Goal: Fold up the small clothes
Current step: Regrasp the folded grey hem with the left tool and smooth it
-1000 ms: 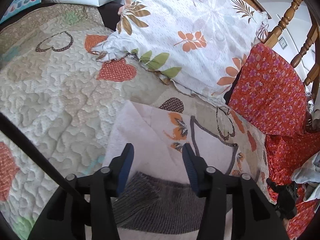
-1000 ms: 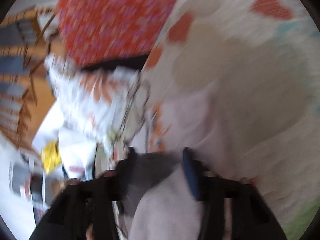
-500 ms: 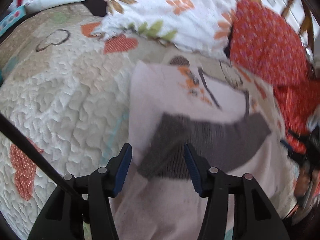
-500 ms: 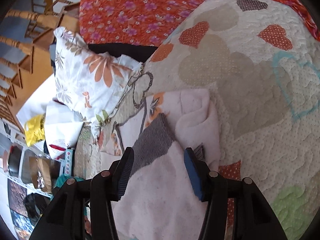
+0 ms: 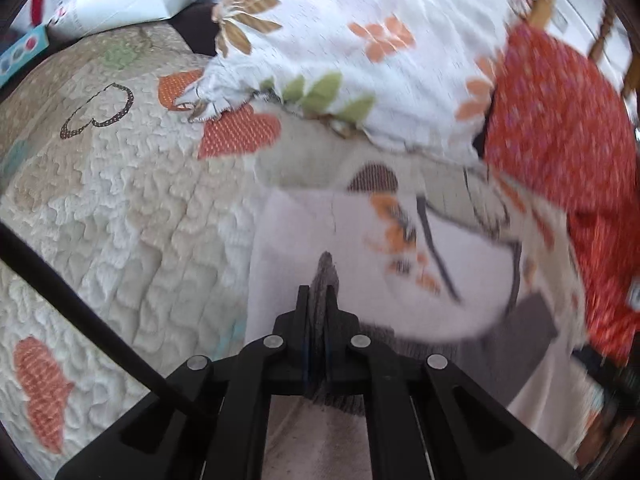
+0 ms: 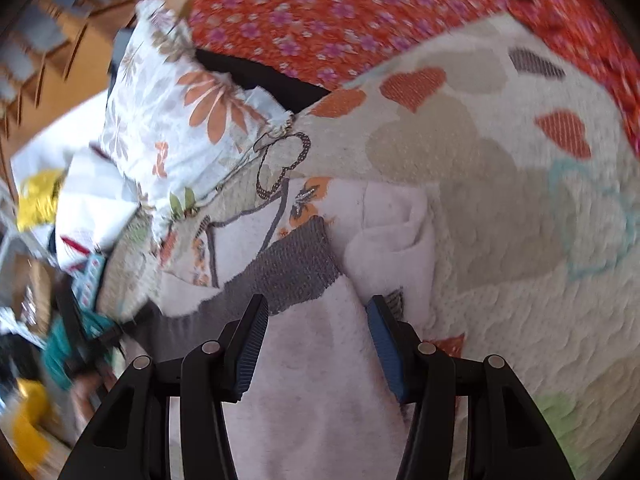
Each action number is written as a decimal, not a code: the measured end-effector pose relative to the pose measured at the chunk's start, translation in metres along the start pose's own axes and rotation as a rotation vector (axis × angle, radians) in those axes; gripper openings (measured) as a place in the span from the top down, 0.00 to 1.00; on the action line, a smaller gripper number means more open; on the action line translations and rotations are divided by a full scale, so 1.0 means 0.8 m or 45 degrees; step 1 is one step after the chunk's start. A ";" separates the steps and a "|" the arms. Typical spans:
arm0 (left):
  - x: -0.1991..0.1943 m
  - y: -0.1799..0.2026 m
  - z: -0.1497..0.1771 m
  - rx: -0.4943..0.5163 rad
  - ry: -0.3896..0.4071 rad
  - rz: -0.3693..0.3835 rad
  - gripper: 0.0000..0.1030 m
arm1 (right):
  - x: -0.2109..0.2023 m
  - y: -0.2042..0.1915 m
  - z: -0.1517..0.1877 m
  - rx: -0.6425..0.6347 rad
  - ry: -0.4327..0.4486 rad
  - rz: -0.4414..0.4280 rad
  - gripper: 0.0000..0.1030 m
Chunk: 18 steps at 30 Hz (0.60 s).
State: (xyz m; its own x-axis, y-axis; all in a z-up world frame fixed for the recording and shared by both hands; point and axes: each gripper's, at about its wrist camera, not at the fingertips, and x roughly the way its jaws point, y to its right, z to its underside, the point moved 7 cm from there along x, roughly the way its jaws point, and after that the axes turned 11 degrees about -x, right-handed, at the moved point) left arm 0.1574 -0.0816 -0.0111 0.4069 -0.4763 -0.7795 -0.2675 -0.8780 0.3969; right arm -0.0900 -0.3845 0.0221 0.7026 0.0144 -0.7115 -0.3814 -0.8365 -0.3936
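Bed cover: cream quilted spread with orange and brown hearts point(image 5: 132, 216), serving as the folding surface.
Pillows: white leaf-print pillow point(image 5: 360, 48) and red floral cushion point(image 5: 560, 128), beyond the garment at the head of the bed.
Garment: small pale pink fleece top with orange print point(image 6: 304, 380), lying partly folded in the middle of the spread, under both tools.
Handling: judged soft, light and limp; likely to sag and drag rather than keep a crease, fleece unlikely to slip between pads.
Where to hold: best at the hem band or a doubled edge, not the loose middle.
Ribbed band: grey knitted hem point(image 6: 292, 268), thicker and firmer than the fleece.
Left gripper point(image 5: 318, 296): clenched tight on a pinch of the grey knitted hem, which sticks up between the tips.
Right gripper point(image 6: 316, 320): released, jaws parted over the pink fleece, nothing pinched.
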 end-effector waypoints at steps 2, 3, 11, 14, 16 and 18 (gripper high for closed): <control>0.010 0.005 -0.002 -0.024 -0.002 -0.001 0.96 | 0.005 -0.004 0.001 -0.070 -0.018 0.046 0.46; 0.014 0.007 -0.001 -0.022 -0.009 -0.007 0.96 | 0.008 -0.005 0.003 -0.090 -0.027 0.061 0.47; 0.016 -0.003 0.003 -0.010 -0.016 -0.074 0.96 | 0.018 -0.005 0.016 -0.223 -0.045 0.194 0.64; 0.020 -0.021 0.003 -0.073 -0.046 -0.081 0.96 | 0.011 -0.010 0.013 -0.274 -0.017 0.203 0.64; 0.023 -0.031 0.005 -0.117 -0.065 -0.070 0.96 | 0.020 -0.010 0.016 -0.298 -0.037 0.225 0.64; 0.023 -0.037 0.005 -0.143 -0.072 -0.058 0.96 | 0.032 -0.008 0.019 -0.310 -0.068 0.247 0.64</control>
State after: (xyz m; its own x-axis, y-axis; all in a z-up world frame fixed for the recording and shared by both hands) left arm 0.1691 -0.0641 -0.0389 0.3653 -0.4351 -0.8229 -0.1491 -0.9000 0.4097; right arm -0.0784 -0.3703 -0.0023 0.5960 -0.1349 -0.7915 -0.3454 -0.9330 -0.1010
